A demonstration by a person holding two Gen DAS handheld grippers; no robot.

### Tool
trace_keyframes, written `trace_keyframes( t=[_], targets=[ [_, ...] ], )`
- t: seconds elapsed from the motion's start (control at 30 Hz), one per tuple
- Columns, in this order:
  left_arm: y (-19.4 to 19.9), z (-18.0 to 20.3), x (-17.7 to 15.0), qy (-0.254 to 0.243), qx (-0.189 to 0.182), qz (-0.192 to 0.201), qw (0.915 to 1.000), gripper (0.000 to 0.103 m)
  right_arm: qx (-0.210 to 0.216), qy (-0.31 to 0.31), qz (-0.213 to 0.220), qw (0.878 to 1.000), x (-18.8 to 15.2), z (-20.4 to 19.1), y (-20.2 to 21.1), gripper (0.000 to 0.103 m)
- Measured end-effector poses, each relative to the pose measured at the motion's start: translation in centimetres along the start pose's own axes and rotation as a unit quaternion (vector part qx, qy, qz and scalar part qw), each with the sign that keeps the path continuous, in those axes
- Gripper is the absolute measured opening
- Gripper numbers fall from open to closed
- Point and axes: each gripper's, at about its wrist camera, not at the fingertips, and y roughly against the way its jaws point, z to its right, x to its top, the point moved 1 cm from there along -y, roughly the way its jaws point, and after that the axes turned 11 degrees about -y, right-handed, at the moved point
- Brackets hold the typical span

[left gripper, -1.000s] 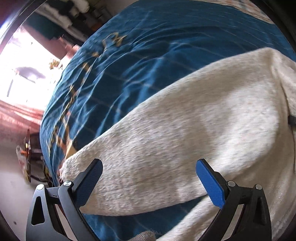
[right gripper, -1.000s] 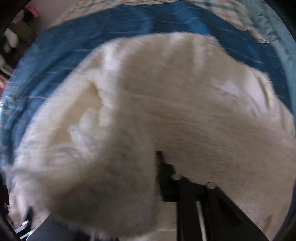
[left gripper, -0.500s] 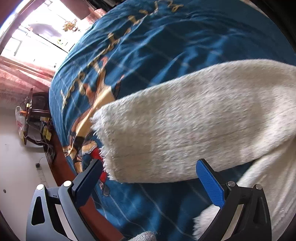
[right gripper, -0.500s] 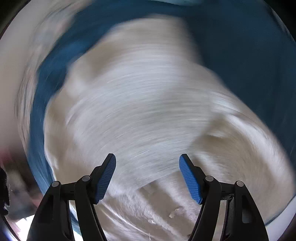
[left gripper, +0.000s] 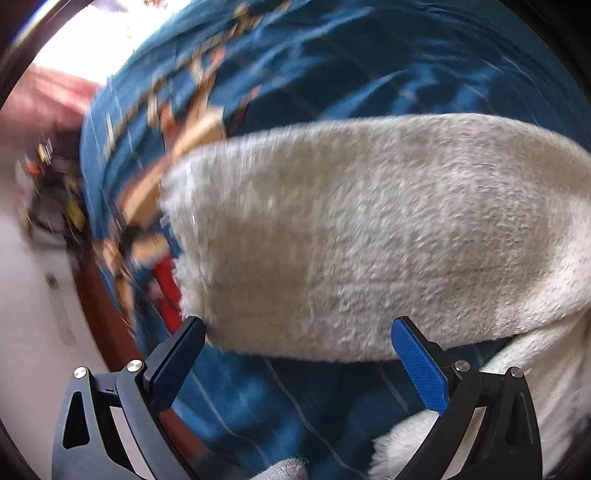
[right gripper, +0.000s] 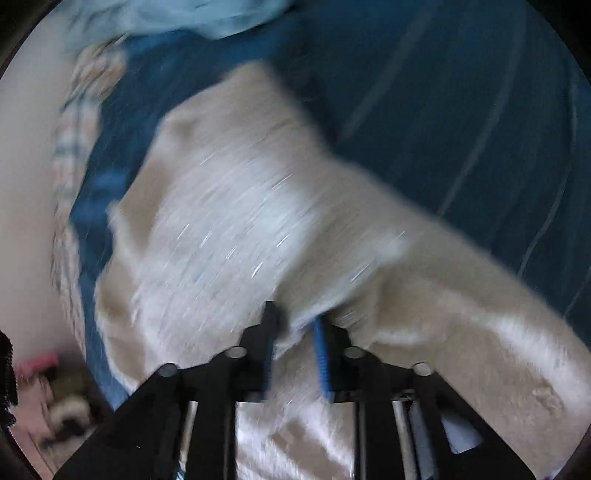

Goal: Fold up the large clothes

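A fluffy cream sweater lies on a blue bedspread (left gripper: 369, 66). In the left wrist view its sleeve (left gripper: 351, 236) stretches across the frame with the cuff end at the left. My left gripper (left gripper: 295, 354) is open and empty, its blue pads just below the sleeve's near edge. In the right wrist view, which is blurred, the sweater's body (right gripper: 240, 221) fills the middle. My right gripper (right gripper: 295, 332) is shut on a fold of the sweater's fabric.
The bedspread has an orange and red print (left gripper: 177, 122) near the bed's left edge, with brown wood and floor (left gripper: 33, 295) beyond. A light blue cloth (right gripper: 177, 18) and a checked cloth (right gripper: 77, 122) lie at the far side of the bed.
My right gripper was open over the sweater half a second ago and has closed on its fabric. The left gripper has moved closer to the sleeve and stays open.
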Motion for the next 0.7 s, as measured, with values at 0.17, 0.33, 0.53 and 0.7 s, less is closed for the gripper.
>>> trace_keyframes(
  t=[0.17,0.33,0.53,0.7],
  targets=[
    [-2.7,-4.1,-1.1,0.136,-0.113,-0.003,0.9842,0.103,0.014,0.1,-0.034,0.994,-7.1,-3.8,1.2,0.063],
    [-3.5,-7.6,-1.0,0.272,-0.183,0.055,0.9432,0.091,-0.029,0.179,-0.071,0.981,-14.4,-5.0,-2.2,0.064],
    [0.1,-10.7,3.3,0.281,-0.22,0.186,0.9153,0.018,-0.098,0.272,-0.044,0.956,-20.3,-7.0,-6.2,0.064],
    [2.6,-11.0,7.1,0.217,-0.28,0.245,0.9024,0.025,-0.124,0.373,-0.002,0.92,-24.9,-11.2,-7.6,0.069]
  ],
)
